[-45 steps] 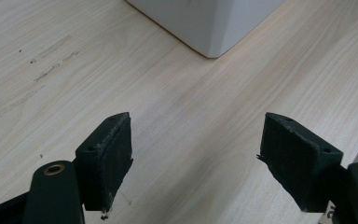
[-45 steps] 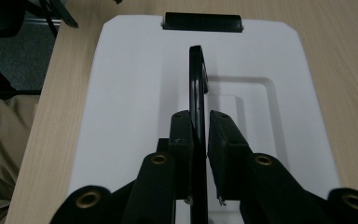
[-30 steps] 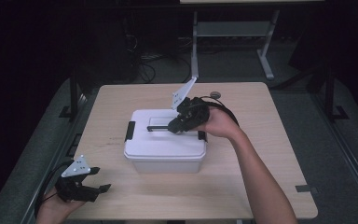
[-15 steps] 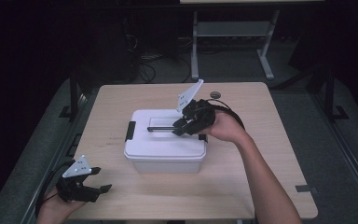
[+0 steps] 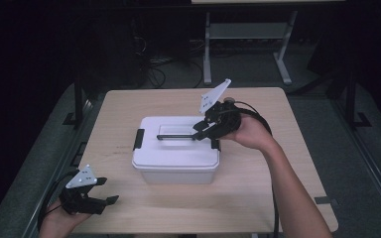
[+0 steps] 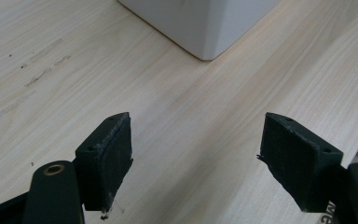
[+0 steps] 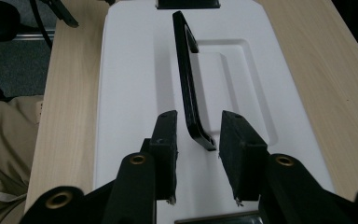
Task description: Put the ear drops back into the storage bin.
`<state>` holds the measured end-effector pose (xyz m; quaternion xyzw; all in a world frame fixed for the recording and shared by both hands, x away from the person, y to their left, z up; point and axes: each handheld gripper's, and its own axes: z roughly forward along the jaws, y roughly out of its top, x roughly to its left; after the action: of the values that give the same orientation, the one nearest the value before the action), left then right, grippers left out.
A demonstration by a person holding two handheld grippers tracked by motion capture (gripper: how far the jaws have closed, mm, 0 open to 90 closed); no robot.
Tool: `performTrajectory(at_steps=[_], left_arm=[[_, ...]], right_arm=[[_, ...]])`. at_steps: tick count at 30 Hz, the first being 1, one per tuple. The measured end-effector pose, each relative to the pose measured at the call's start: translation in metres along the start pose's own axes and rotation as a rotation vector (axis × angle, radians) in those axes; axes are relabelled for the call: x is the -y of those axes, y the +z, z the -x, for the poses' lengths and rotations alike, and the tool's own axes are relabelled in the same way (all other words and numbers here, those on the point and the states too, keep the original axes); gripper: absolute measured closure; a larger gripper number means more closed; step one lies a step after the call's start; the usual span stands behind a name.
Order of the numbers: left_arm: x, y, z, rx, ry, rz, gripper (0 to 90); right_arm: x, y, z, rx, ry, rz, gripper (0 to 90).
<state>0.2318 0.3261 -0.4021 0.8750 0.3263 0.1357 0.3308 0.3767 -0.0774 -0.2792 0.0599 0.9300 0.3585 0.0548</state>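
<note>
pale wood, with fine grain lines and some small dark scuffs, is the table (image 5: 278, 198) under my two grippers. around it the room is very dark; i can see a grey floor, metal legs of another stand behind, and some loose cables on the ground there.

the white box (image 5: 176, 158) stands near the middle of the table, with its lid on and black latches at its two short ends. a black handle (image 7: 189, 88) stands up along the middle of the lid, above a shallow recess.

my right gripper (image 5: 202, 133) is over the right end of the lid. in the right gripper view its jaws are partly open, one at each side of the near end of the handle. i cannot tell if the pads touch it; a small gap seems to be on both sides.

my left gripper (image 5: 106, 202) is low at the near left corner of the table, well apart from the box. its jaws are wide open and hold nothing; in the left gripper view they point over bare wood toward a bottom corner of the box (image 6: 205, 28).
</note>
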Motion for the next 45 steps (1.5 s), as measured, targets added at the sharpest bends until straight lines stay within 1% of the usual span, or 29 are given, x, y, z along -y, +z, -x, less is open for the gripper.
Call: performTrajectory(at_steps=[12, 18, 21, 27, 29, 35, 37, 38, 40, 45], left_arm=[[0.000, 0.002, -0.001, 0.003, 0.001, 0.003, 24.8], [0.000, 0.003, -0.001, 0.007, 0.003, -0.001, 24.7], [0.000, 0.002, -0.001, 0.006, 0.003, -0.001, 24.7], [0.000, 0.002, -0.001, 0.003, -0.001, 0.002, 24.6], [0.001, 0.002, -0.002, 0.004, -0.003, 0.001, 24.6], [0.000, 0.001, -0.002, 0.002, -0.002, 0.004, 24.5], [0.000, 0.002, -0.001, 0.002, -0.002, 0.002, 24.5], [0.000, 0.002, -0.001, 0.003, -0.001, -0.002, 24.5], [0.000, 0.003, -0.002, 0.005, 0.003, -0.007, 24.4], [0.000, 0.003, -0.001, 0.005, -0.001, -0.004, 24.4]], right_arm=[[0.008, -0.011, -0.001, 0.016, 0.018, -0.025, 64.1], [0.011, -0.017, -0.002, 0.029, 0.031, -0.022, 63.3], [0.013, -0.020, -0.002, 0.035, 0.029, -0.023, 63.1], [0.018, -0.022, -0.004, 0.036, 0.039, -0.022, 62.5], [0.020, -0.022, -0.003, 0.035, 0.036, -0.021, 62.2], [0.029, -0.023, -0.004, 0.036, 0.058, -0.016, 61.6], [0.032, -0.023, -0.005, 0.037, 0.070, -0.024, 61.4], [0.034, -0.023, -0.004, 0.038, 0.066, -0.024, 61.4], [0.036, -0.025, -0.005, 0.039, 0.077, -0.022, 61.1], [0.041, -0.027, -0.005, 0.043, 0.085, -0.024, 60.8]])
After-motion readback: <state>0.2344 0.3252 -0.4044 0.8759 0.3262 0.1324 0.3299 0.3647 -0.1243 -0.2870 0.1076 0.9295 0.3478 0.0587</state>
